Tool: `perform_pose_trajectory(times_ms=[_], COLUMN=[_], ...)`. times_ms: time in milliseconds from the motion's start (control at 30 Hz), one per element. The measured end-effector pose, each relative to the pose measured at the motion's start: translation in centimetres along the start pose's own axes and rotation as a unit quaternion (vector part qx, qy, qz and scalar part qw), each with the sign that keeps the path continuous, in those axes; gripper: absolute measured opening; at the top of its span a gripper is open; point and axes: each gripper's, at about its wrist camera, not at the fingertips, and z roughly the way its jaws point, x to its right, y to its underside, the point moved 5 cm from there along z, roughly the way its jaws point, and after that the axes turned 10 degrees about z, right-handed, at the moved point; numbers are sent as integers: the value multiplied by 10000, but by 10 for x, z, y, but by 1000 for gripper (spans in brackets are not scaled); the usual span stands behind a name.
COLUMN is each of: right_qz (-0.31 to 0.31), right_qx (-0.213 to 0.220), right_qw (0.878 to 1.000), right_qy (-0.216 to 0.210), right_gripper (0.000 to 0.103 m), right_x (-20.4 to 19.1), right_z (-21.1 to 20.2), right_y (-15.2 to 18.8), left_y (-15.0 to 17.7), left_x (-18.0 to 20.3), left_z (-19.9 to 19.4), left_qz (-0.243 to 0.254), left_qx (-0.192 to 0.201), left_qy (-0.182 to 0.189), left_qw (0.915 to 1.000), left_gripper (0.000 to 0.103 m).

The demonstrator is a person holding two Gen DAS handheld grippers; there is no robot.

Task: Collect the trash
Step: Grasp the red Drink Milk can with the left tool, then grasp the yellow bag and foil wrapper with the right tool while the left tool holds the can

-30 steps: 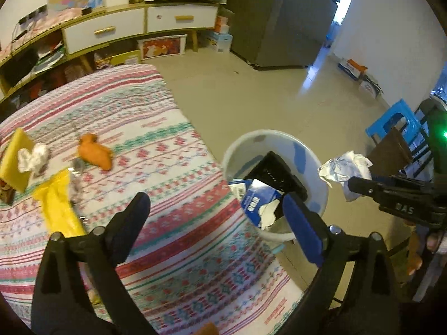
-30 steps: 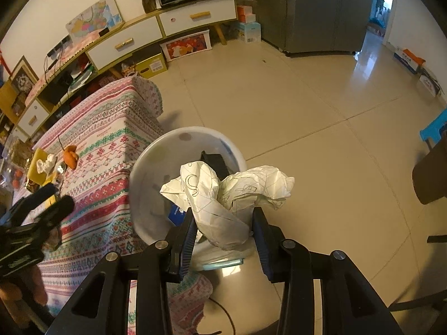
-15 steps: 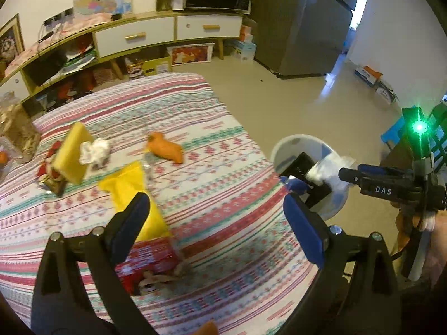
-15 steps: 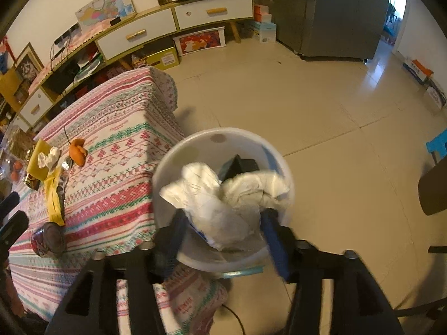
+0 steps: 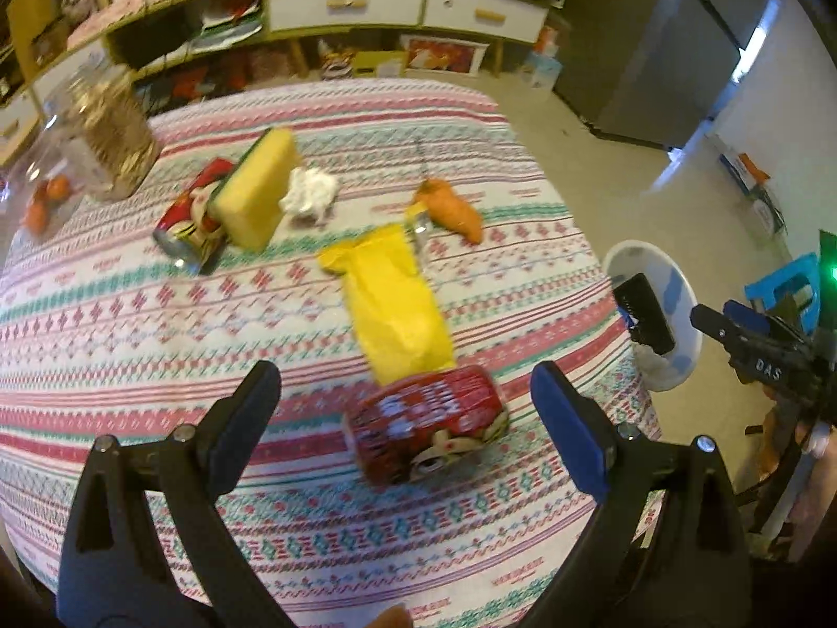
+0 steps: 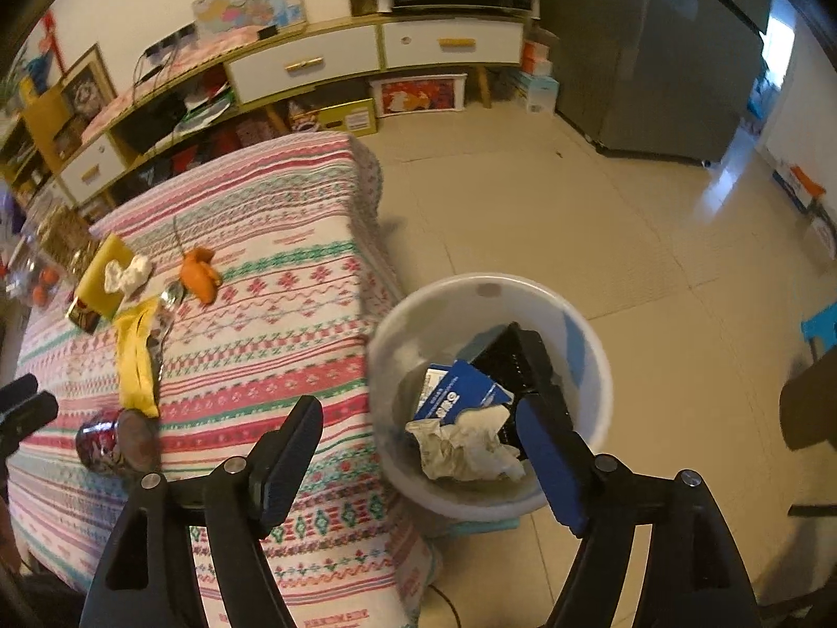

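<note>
The crumpled white paper (image 6: 471, 445) lies inside the white bin (image 6: 596, 361) on the tiled floor, on top of a blue carton (image 6: 460, 392) and beside a black box (image 6: 523, 356) leaning against the bin's far side. My right gripper (image 6: 418, 450) hangs above the bin's near rim; its jaws have just been opening and now stand well apart, with nothing pressed between the blue pads (the paper sits below them, loose in the bin).

The bin stands just beside the table, which is covered by a striped patterned cloth (image 5: 157, 324). My left gripper (image 5: 403, 403) is over that table, fingers spread wide and holding nothing. Between and just beyond them lies a red can (image 5: 429, 424) on its side. Touching its far end is a yellow bag (image 5: 392, 303), lying flat. Farther back are an orange toy (image 5: 450, 206), a small wad of white tissue (image 5: 311, 193), and a yellow sponge (image 5: 256, 186) tilted up against a second red can (image 5: 191, 220). A clear jar (image 5: 112, 131) with brownish contents stands near the table's far left edge.

From the left wrist view, my right gripper shows at the right edge, past the table, near the bin. Behind the table runs a low cabinet (image 6: 366, 52) with white drawers, and a grey refrigerator (image 6: 654, 52) stands to the right.
</note>
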Motion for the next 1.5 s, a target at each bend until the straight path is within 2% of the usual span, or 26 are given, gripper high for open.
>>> perform_pose_trajectory(times_ms=[267, 400, 533, 900, 1000, 1033, 1067, 1233, 1367, 1500], right_qz=[-264, -374, -364, -200, -170, -164, -155, -120, -239, -284], right_qx=[-43, -65, -91, -112, -116, -119, -122, -145, -142, -201], right_qw=[9996, 9993, 9993, 9997, 9998, 9998, 9998, 9998, 9996, 9993], right_qy=[-32, -15, -11, 12, 22, 29, 34, -21, -31, -125], right_gripper=[80, 81, 81, 81, 81, 81, 81, 81, 81, 81], right_x=[-22, -29, -25, -6, -1, 0, 1, -4, -18, -39], right_z=[-3, -2, -2, -3, -3, -2, -2, -1, 3, 9], right_y=[7, 11, 13, 12, 11, 11, 11, 9, 9, 10], left_y=[12, 19, 22, 22, 26, 27, 27, 23, 23, 26], left_x=[-14, -5, 8, 23, 22, 19, 18, 3, -16, -38], left_z=[12, 25, 34, 52, 58, 59, 59, 50, 38, 20], left_qz=[-373, -462, -445, -834, -891, -930, -951, -915, -1036, -1155], left_qx=[-430, -664, -783, -770, -856, -838, -789, -621, -553, -409], left_qy=[52, 185, 18, -492, -472, -450, -412, -247, -104, -135], left_qw=[9984, 9966, 9959, 9923, 9912, 9911, 9915, 9936, 9930, 9924], left_gripper=[96, 96, 96, 96, 96, 95, 90, 90, 89, 89])
